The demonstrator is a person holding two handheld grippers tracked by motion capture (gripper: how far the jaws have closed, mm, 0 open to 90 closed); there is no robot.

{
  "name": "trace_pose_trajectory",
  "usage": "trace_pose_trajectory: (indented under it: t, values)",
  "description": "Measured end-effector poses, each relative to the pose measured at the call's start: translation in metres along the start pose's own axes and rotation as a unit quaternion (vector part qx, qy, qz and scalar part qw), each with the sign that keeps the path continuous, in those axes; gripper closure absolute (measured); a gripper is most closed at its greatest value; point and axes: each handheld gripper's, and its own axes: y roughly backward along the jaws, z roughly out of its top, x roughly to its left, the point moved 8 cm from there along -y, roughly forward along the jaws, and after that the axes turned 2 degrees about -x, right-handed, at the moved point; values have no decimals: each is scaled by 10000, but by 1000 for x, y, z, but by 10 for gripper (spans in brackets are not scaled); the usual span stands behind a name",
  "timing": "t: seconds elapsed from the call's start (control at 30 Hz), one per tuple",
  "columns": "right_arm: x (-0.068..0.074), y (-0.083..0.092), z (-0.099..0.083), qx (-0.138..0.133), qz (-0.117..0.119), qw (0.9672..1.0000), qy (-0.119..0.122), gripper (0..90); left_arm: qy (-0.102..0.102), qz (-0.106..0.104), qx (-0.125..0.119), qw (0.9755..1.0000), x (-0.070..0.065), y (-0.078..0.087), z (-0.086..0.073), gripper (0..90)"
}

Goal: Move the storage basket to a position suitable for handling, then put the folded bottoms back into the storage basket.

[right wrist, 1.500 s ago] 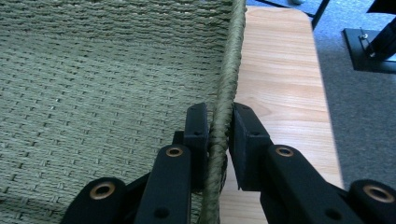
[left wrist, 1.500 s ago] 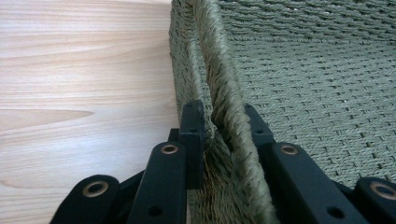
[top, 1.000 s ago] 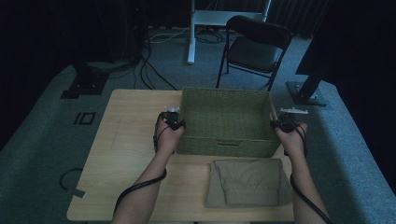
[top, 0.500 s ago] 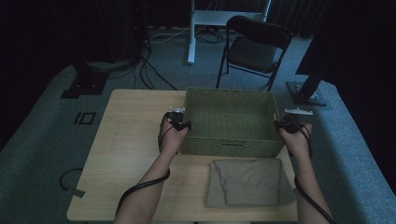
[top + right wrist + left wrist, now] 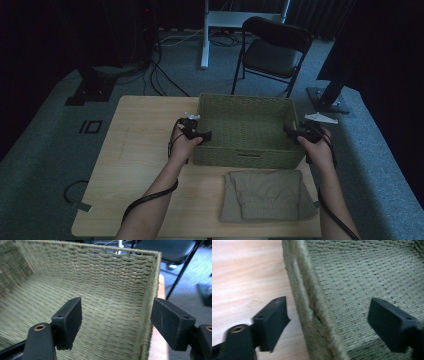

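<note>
A green woven basket stands on the wooden table, empty inside. My left gripper is open and straddles the basket's left wall, one jaw outside over the table and one inside. At the opposite end, my right gripper is open astride the right wall, with one jaw inside and one outside. A folded tan cloth lies on the table in front of the basket.
A black folding chair stands on the grey carpet behind the table. A white desk leg and cables are farther back. A dark stand base sits at the right.
Both grippers have moved inward from beside the basket's ends, so each now has a jaw over the rim inside the basket. The basket and cloth have not moved.
</note>
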Motion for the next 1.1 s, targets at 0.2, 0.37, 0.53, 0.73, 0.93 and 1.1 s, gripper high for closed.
trace_pose_trajectory:
  t: [0.2,0.37,0.53,0.73,0.93,1.1]
  values:
    - [3,10,4,-193,80,9998,14,154,-152,-99,-339,9993,2,19,13,163]
    - [4,21,6,-312,111,9994,124,137,-238,-207,-641,9974,3,38,26,163]
    - [8,28,7,-349,161,9992,76,138,-359,-375,-598,9969,0,52,23,169]
    - [14,41,6,-379,213,9988,203,138,-425,-469,-607,9961,-4,67,16,168]
    - [19,53,7,-472,206,9983,254,136,-452,-516,-698,9952,-8,78,11,168]
    - [25,65,4,-596,151,9978,249,135,-508,-615,-687,9944,-16,87,-1,168]
